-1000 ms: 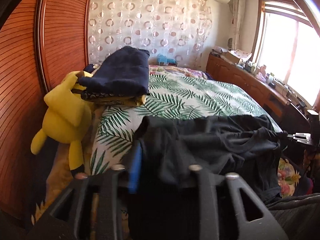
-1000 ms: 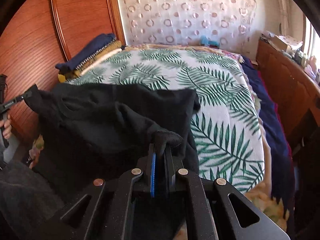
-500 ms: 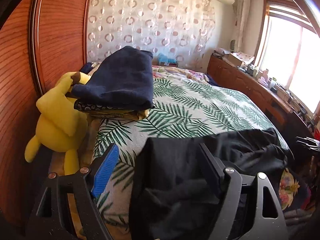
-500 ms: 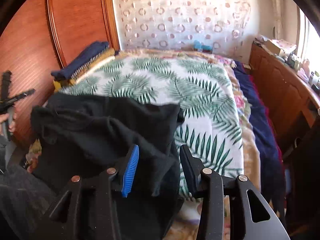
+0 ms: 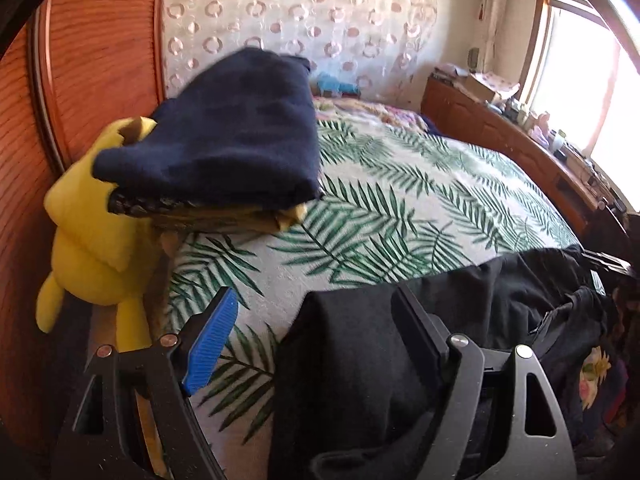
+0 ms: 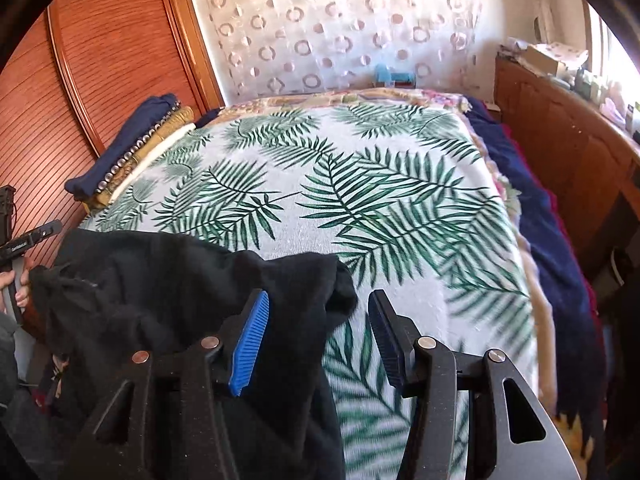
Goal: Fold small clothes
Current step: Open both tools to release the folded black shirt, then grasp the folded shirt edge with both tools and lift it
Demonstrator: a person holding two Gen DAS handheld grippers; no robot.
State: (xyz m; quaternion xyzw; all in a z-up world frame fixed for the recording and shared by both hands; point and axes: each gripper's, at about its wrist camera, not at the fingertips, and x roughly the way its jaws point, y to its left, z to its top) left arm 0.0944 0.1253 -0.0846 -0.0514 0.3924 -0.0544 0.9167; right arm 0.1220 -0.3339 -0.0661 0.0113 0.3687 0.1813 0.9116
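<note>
Both tools have let go: the left gripper [image 5: 316, 320] gapes wide, and the right gripper [image 6: 318, 328] is opening. The black garment [image 6: 168, 280] lies between their fingers at six o'clock on the bed [image 6: 360, 200].

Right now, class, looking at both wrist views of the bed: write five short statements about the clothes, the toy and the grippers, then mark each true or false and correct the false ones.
1. The black garment lies at the near edge of the leaf-print bedspread. True.
2. The left gripper is clamped shut on the garment. False: its jaws stand wide apart, with cloth draped between them.
3. A navy folded item tops the stack of folded clothes. True.
4. The yellow plush toy sits in the middle of the bed. False: it sits at the bed's edge, beside the stack.
5. The right gripper pinches the garment. False: its jaws are opening, with cloth loose between them.
</note>
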